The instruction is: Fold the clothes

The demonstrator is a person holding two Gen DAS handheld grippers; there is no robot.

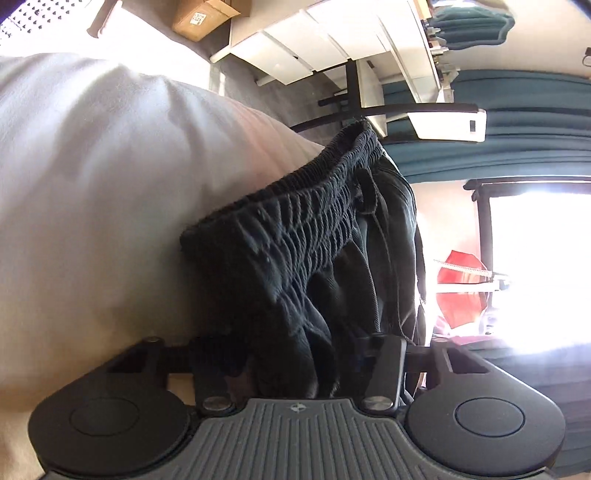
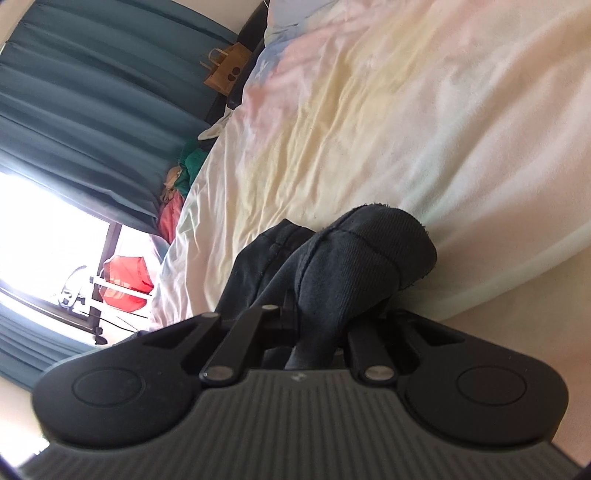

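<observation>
A black garment lies on the pale bed sheet (image 2: pixel 369 110). Its gathered elastic waistband (image 1: pixel 295 221) fills the middle of the left wrist view and runs down between the jaws of my left gripper (image 1: pixel 295 354), which is shut on the bunched fabric. The cloth hides the fingertips. In the right wrist view a ribbed end of the same black garment (image 2: pixel 369 258) sticks up from my right gripper (image 2: pixel 306 317). That gripper is shut tight on the fabric, just above the sheet. The sheet (image 1: pixel 92 166) also fills the left half of the left wrist view.
Teal curtains (image 2: pixel 92 110) and a bright window border the bed. A brown paper bag (image 2: pixel 225 74) and a pile of coloured clothes (image 2: pixel 184 166) sit by the bed's edge. A cardboard box (image 1: pixel 205 16) and white furniture (image 1: pixel 332 44) stand on the floor beyond. A red object (image 1: pixel 461 288) hangs by the window.
</observation>
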